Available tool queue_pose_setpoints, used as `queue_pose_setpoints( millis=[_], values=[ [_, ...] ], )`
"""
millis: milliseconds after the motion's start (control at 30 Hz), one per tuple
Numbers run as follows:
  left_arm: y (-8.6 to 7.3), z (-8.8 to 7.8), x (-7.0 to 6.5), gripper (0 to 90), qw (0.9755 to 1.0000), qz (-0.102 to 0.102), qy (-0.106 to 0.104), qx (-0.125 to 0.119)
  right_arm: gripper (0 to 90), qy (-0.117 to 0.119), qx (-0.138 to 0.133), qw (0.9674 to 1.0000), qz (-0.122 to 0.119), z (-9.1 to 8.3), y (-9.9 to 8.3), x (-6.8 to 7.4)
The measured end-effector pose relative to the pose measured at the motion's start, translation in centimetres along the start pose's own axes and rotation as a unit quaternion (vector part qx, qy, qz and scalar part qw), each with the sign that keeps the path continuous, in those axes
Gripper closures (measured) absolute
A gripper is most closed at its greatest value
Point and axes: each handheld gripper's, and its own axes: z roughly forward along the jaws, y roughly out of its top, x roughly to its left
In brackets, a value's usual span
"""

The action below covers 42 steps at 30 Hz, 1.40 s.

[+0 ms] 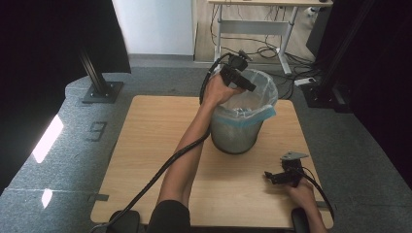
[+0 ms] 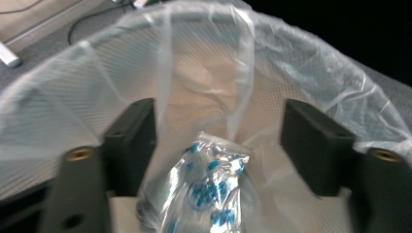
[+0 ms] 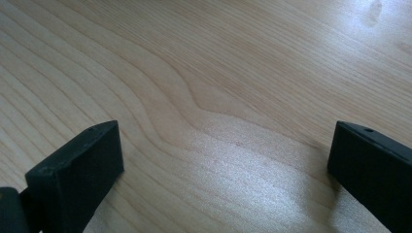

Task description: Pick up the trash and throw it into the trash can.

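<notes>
Pale wood grain covered the desk (image 1: pixel 160 145), which stood on grey carpet with a second table and loose cables beyond its far edge.

Nearest the person, close to the front right corner, the right tongs (image 1: pixel 279 177) rested low over bare wood. In the right gripper view their jaws stood wide apart with nothing between them, idle for the moment.

Farther back, toward the far edge and a little right of centre, stood a mesh bin (image 1: pixel 238 133) lined with a thin clear bin liner (image 1: pixel 265 90) whose blue-edged top was folded over the rim. The left forearm reached across the desk, and the left tongs (image 1: pixel 243 82) hung over the bin's mouth, pointing down into it. In the left gripper view (image 2: pixel 218 145) their jaws were spread apart, gripping nothing. Below them, inside the liner, lay a clear packet (image 2: pixel 209 189) printed with blue marks, apparently already dropped in, resting well down in the bin.

From here the likely trouble was the liner. Its loose film rose in folds right beside both jaws, so shutting or lifting the tongs carelessly could snag it and drag it off the rim, perhaps pulling the packet back up. The bin also looked light; a nudge from the wrist on the way out might tip it toward the far edge.
</notes>
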Motion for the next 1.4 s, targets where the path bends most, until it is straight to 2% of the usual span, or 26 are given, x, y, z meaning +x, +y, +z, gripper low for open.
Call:
queue_pose_setpoints(
  millis=[133,300,467,700,867,1033,1400],
  values=[
    [0.0,-1.2,0.1,14.7,0.9999,0.0,0.008,-0.006,0.0,0.0,0.0,1.0,0.0,0.0,0.0,0.0],
    [-0.3,-2.8,0.3,8.9,0.9996,-0.005,0.005,-0.026,0.0,0.0,0.0,1.0,0.0,0.0,0.0,0.0],
    [-0.8,-4.0,0.1,2.6,0.9995,0.006,0.015,-0.029,0.0,0.0,0.0,1.0,0.0,0.0,0.0,0.0],
    [-1.6,-5.4,0.1,0.0,0.9989,0.016,0.024,-0.036,0.0,0.0,-0.001,1.0,0.0,0.0,0.0,0.0],
    [-2.5,-6.5,0.2,0.0,0.9983,0.019,0.014,-0.052,0.0,0.0,-0.001,1.0,0.0,0.0,0.0,0.0],
    [-3.6,-7.5,0.5,0.0,0.9978,0.022,0.018,-0.06,0.0,0.0,0.0,1.0,0.0,0.0,0.0,0.0],
    [-6.1,-9.6,1.5,0.0,0.9971,0.012,0.028,-0.07,0.0,0.0,0.0,1.0,-0.001,0.0,0.0,0.0]
  ],
)
